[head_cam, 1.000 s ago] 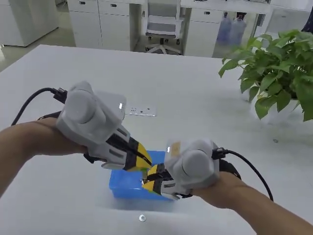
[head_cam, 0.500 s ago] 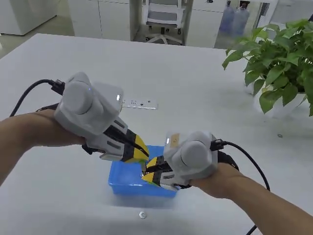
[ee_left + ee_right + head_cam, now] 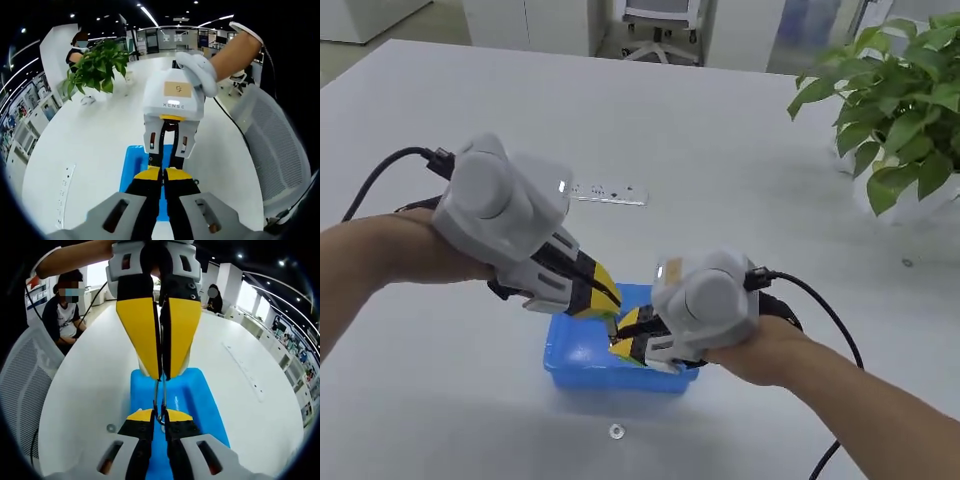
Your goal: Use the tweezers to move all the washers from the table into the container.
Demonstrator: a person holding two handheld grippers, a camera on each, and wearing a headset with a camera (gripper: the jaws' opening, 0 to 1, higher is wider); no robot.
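Washer [image 3: 616,431]: one, lying flat on the white table [image 3: 740,200], just in front of the container on your side and apart from it. The right gripper view shows the same washer [image 3: 111,428] beside the container's long wall.

Blue container [image 3: 570,360]: shallow, rectangular and open-topped, sitting on the table under both grippers. The stretch of floor you can see is plain blue. The grippers cover the rest, so its contents cannot be told.

Thin metal tweezers [image 3: 160,395]: held above the container, bridging your two grippers.

Your left gripper [image 3: 608,303]: yellow jaws pressed onto the tweezers' upper end.

Your right gripper [image 3: 626,350]: jaws drawn to a narrow slit, pinching the tweezers' lower end.

Also on the table: power strip [image 3: 608,194], well beyond the container; potted plant [image 3: 900,90], far right
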